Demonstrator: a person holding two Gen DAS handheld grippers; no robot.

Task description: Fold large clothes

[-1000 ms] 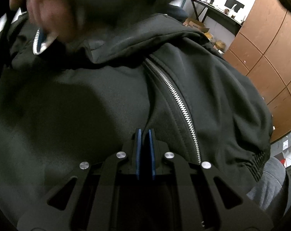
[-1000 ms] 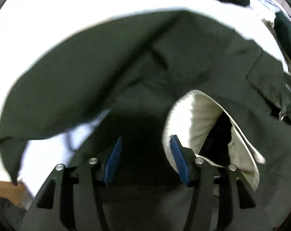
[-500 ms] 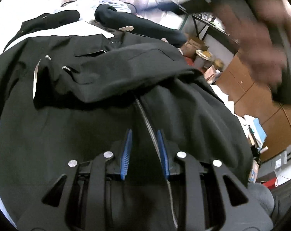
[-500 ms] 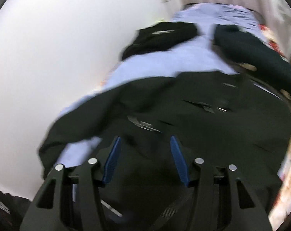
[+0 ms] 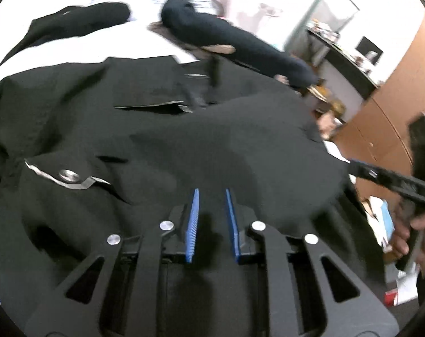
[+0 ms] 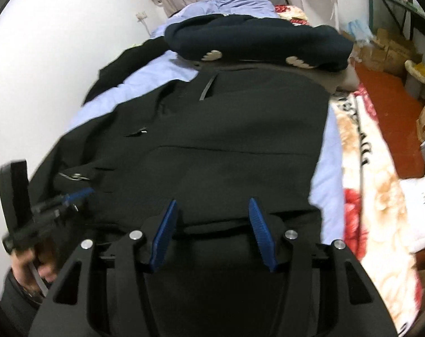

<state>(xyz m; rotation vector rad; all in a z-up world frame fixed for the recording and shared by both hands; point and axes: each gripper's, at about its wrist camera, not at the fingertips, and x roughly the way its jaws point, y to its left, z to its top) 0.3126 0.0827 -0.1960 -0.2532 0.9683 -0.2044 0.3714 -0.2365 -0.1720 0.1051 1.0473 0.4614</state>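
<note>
A large black jacket lies spread on the bed, its front showing a snap tab and pocket flaps. My left gripper hovers over its near part, jaws narrow and closing, with no cloth pinched between the blue pads. In the right wrist view the same jacket runs away from me. My right gripper stands open above its near edge with nothing between the pads. The left gripper shows at the jacket's left side. The right gripper, held by a hand, shows at its right side.
A navy garment and another black garment lie beyond the jacket on the light blue sheet. A floral blanket hangs at the bed's right edge. A white wall is left. Boxes and wooden cabinets stand right.
My left gripper let go of the jacket near its zipper, opened and pulled back. The right gripper swung from the pale lining across to the jacket's near right side. The jacket now lies flat.
</note>
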